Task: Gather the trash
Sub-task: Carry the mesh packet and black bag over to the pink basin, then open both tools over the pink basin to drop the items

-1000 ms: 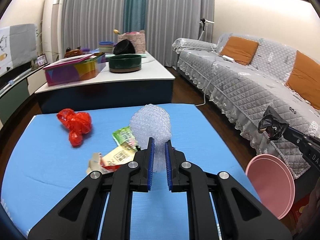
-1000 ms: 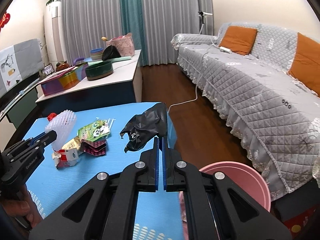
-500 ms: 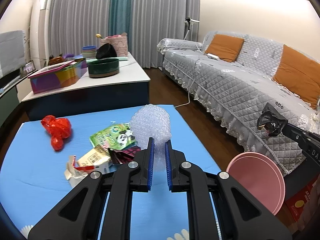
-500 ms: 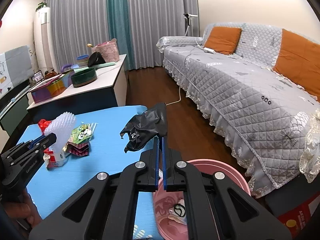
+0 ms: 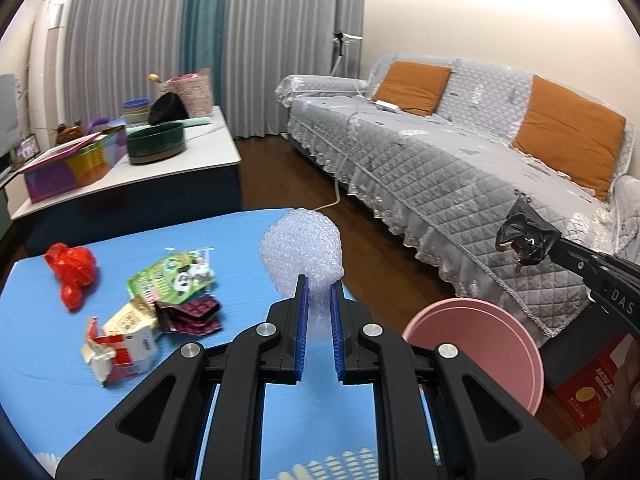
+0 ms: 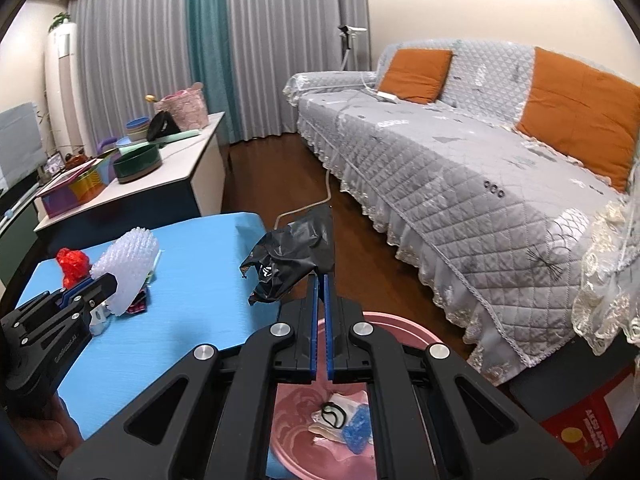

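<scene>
Trash is split between both tongs and the blue tabletop (image 5: 132,364). A wad of bubble wrap (image 5: 302,256) is clamped between the blue pads of the left tongs (image 5: 319,312), bulging up past their tips. The right tongs (image 6: 321,292) are pressed together on a crumpled black plastic bag (image 6: 290,260), which hangs off to the left of their tips.

Directly below the right tongs sits a pink bin (image 6: 304,436), with a black loop, a pale wrapper and a blue scrap inside. From the left wrist view the bin's rim lies just right of the left tongs, beside the tabletop's edge.

Left of the left tongs, on the tabletop, lie a green snack packet (image 5: 176,280), a dark checked wrapper (image 5: 192,314), a torn white and red carton (image 5: 120,340) and, farther left, a crumpled red bag (image 5: 72,272).

Beyond the tabletop stands a white-topped cabinet (image 5: 176,160) carrying a dark green bowl (image 5: 156,142) and a colourful box (image 5: 68,164). Grey curtains (image 5: 132,40) with a teal strip cover the far wall. Right of both tongs runs a sofa under a grey quilted cover (image 6: 460,160), with orange cushions (image 6: 416,74), over a dark wood floor (image 6: 276,168). A red box (image 6: 584,420) sits on the floor, right of the bin.
</scene>
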`<action>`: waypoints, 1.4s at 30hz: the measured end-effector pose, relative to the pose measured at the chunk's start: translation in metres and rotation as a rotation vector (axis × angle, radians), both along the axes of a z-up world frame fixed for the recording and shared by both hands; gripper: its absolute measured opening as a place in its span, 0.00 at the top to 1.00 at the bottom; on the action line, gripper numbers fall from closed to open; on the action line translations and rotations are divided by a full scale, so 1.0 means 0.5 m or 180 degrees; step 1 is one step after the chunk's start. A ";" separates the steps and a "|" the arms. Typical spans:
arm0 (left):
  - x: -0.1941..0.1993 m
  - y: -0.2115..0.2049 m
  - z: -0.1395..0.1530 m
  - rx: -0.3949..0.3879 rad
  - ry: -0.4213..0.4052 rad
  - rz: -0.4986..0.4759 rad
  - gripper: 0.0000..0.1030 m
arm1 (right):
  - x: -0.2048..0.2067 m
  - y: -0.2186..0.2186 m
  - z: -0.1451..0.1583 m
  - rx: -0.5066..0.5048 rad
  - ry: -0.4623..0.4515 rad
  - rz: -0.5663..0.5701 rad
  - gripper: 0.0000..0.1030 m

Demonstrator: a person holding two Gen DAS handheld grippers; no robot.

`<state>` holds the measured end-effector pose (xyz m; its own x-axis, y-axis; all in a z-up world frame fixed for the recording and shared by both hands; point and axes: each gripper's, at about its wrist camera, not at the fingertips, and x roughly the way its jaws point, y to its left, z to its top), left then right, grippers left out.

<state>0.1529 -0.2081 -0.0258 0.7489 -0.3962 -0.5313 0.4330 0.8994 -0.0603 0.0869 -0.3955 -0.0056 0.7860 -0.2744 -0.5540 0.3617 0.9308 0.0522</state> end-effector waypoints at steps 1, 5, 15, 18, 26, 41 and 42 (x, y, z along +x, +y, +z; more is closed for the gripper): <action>-0.001 -0.007 0.000 0.0000 0.0001 -0.0023 0.90 | -0.004 -0.004 0.000 -0.0001 -0.0001 -0.0021 0.97; -0.009 -0.041 -0.004 -0.0001 0.0006 -0.0144 0.90 | -0.019 -0.030 -0.002 0.0010 0.0007 -0.0108 0.97; -0.038 -0.128 -0.023 0.0048 0.0005 -0.0508 0.90 | -0.049 -0.086 -0.018 0.0055 0.0058 -0.0278 0.97; -0.043 -0.147 -0.030 0.0058 0.0036 -0.0607 0.90 | -0.055 -0.096 -0.022 0.0047 0.0061 -0.0307 0.97; -0.051 -0.185 -0.051 0.0120 0.0160 -0.0881 0.90 | -0.057 -0.119 -0.039 0.0110 0.0116 -0.0368 0.97; -0.057 -0.210 -0.073 0.0202 0.0339 -0.1149 0.76 | -0.056 -0.133 -0.049 0.0071 0.0181 -0.0591 0.53; -0.056 -0.206 -0.072 0.0198 0.0338 -0.1132 0.76 | -0.056 -0.132 -0.049 0.0073 0.0173 -0.0591 0.53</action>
